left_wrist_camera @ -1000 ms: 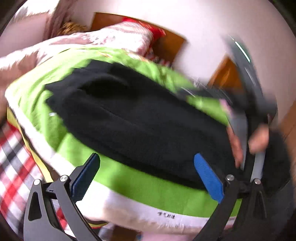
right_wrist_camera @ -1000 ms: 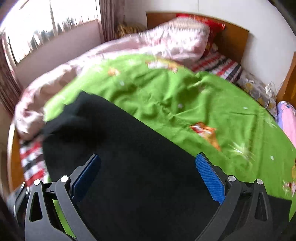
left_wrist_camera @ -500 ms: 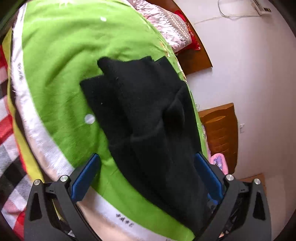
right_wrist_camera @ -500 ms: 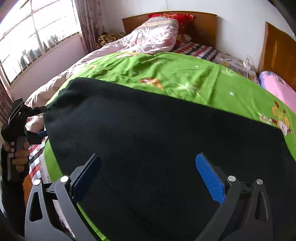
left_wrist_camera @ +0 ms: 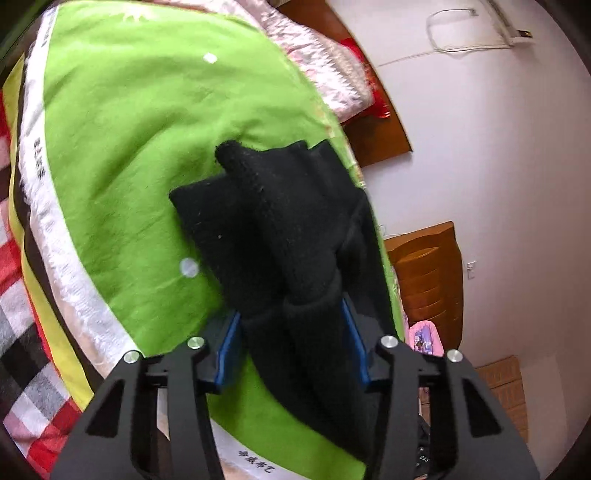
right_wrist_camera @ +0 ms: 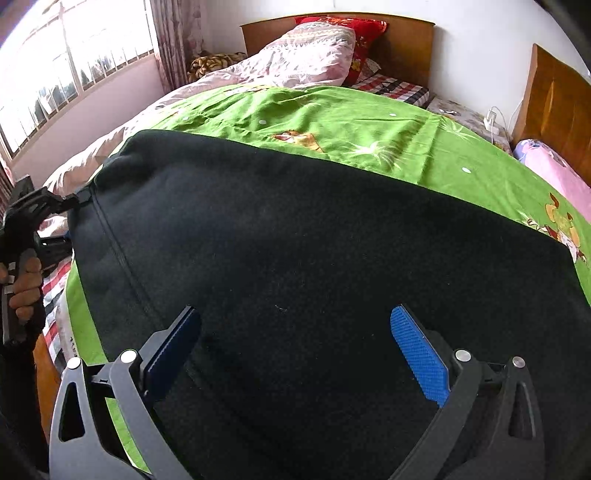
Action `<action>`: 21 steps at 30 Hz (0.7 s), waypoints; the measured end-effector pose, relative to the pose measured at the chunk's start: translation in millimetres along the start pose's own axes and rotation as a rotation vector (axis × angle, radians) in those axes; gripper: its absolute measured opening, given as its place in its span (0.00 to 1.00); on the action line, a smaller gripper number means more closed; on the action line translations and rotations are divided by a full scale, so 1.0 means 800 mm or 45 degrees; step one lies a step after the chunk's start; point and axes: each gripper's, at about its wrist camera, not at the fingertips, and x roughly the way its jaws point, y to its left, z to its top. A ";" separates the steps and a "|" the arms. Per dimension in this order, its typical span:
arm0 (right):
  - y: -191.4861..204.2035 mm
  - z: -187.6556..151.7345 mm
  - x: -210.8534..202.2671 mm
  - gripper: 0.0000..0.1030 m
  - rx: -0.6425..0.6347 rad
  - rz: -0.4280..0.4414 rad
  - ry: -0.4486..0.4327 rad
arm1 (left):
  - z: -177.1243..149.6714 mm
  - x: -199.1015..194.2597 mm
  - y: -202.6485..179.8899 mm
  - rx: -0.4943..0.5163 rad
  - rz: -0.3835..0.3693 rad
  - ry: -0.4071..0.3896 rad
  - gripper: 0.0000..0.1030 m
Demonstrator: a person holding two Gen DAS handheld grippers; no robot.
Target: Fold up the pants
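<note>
The black pants lie spread on the green bedspread. My left gripper is shut on a bunched edge of the pants, its blue pads pressing the fabric from both sides. In the right wrist view the left gripper holds the pants' far left corner, with a hand on its handle. My right gripper is open, its jaws wide apart just above the near part of the pants, with nothing between them.
The bed has a pink quilt, a red pillow and a wooden headboard. A window is at the left. A wooden nightstand and a checked sheet show at the bed's edges.
My left gripper has closed on the edge of the pants; half a second ago its jaws were wide open. My right gripper stays open and has moved little over the pants.
</note>
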 end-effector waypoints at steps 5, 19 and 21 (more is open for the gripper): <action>0.000 0.000 0.000 0.96 -0.004 -0.006 -0.005 | 0.022 0.019 0.007 -0.009 -0.025 -0.013 0.54; 0.028 0.012 -0.029 0.96 -0.075 0.077 -0.014 | 0.022 0.000 -0.040 0.163 0.008 -0.132 0.27; 0.042 0.001 -0.005 0.96 -0.166 0.032 0.098 | 0.023 -0.008 -0.066 0.228 0.036 -0.174 0.27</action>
